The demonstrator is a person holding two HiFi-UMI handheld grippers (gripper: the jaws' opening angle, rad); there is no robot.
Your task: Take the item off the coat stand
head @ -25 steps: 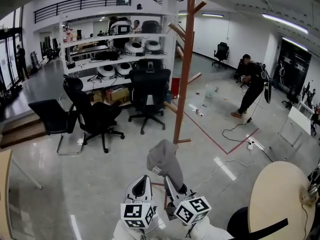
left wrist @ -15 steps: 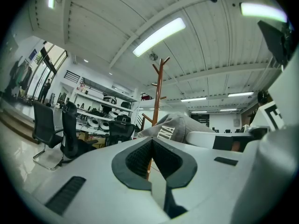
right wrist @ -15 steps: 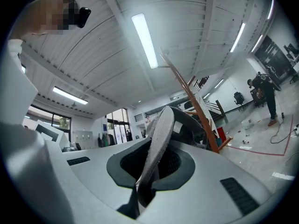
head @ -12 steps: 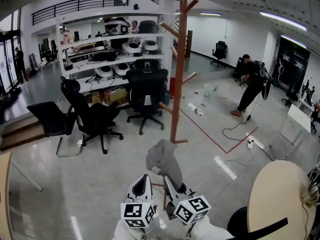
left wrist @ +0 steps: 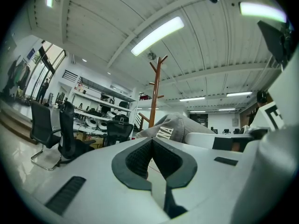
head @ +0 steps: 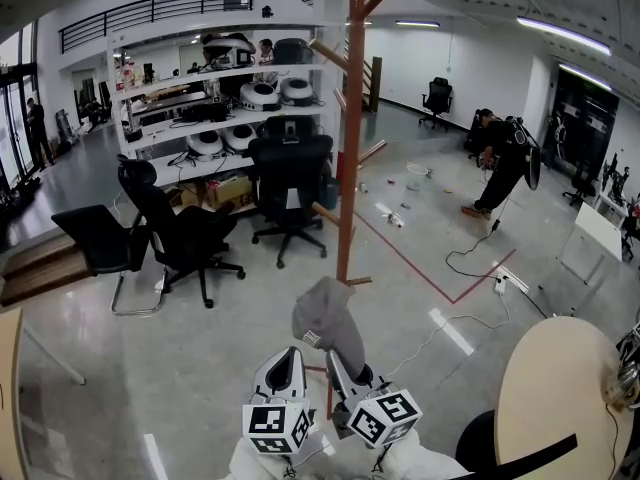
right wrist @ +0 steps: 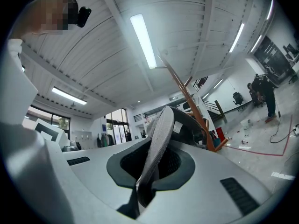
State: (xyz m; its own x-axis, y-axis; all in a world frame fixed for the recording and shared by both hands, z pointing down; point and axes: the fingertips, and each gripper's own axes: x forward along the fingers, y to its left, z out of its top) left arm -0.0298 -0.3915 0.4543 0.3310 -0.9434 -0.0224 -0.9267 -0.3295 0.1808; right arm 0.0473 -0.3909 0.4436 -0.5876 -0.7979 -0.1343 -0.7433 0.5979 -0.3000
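A grey cap hangs free of the wooden coat stand, which rises a few steps ahead with bare pegs. My right gripper is shut on the cap's brim, which stands on edge between the pads, with the crown beyond them. The stand's pole shows behind the cap in the right gripper view. My left gripper sits just left of the right one, shut with nothing between its pads. In the left gripper view the cap lies to its right and the stand behind.
Black office chairs and a white shelf unit of equipment stand left of the coat stand. A round wooden table fills the lower right. A person bends over at the far right, with a cable and red floor tape nearby.
Both grippers and the cap hold their place in the view. The room has slid slightly left and the coat stand sits a little farther off.
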